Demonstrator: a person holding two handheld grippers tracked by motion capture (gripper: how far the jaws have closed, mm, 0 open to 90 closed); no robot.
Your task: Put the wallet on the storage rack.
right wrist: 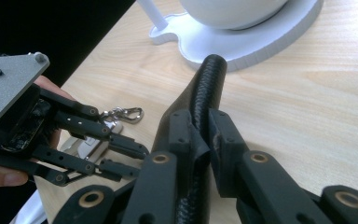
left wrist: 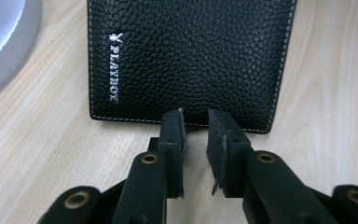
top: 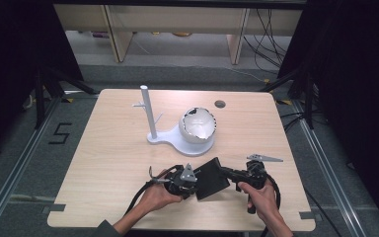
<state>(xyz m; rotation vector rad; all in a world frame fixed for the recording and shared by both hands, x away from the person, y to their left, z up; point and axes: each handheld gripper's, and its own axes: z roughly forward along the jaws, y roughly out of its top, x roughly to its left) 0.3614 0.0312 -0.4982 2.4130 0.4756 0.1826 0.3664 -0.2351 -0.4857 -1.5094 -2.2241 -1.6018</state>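
Black wallet [top: 211,177] lay near the front middle of the wooden surface [top: 108,148], between the two tongs, its right edge lifted off the wood. Right tongs [right wrist: 200,135] clamped on that edge, jaws pressed to either side of the leather in the right gripper view, wallet standing edge-on there and curving up toward a rounded fold. Left tongs [left wrist: 195,133] slightly parted, a narrow gap between the jaws, tips at the wallet's [left wrist: 186,60] near stitched edge in the left gripper view; could not tell whether touching it. Silver "PLAYBOY" lettering down the wallet's left side in that view. Left hand [top: 158,195] and right hand [top: 261,195] came in from the bottom of the high view, each wrapped around its tool. Metal clasp [right wrist: 123,113] lay on the wood just beside the left tongs [right wrist: 121,156] in the right gripper view. Farther back, white stand [top: 170,138] with an upright post [top: 148,111], and a white bowl [top: 197,124] seated on its base.
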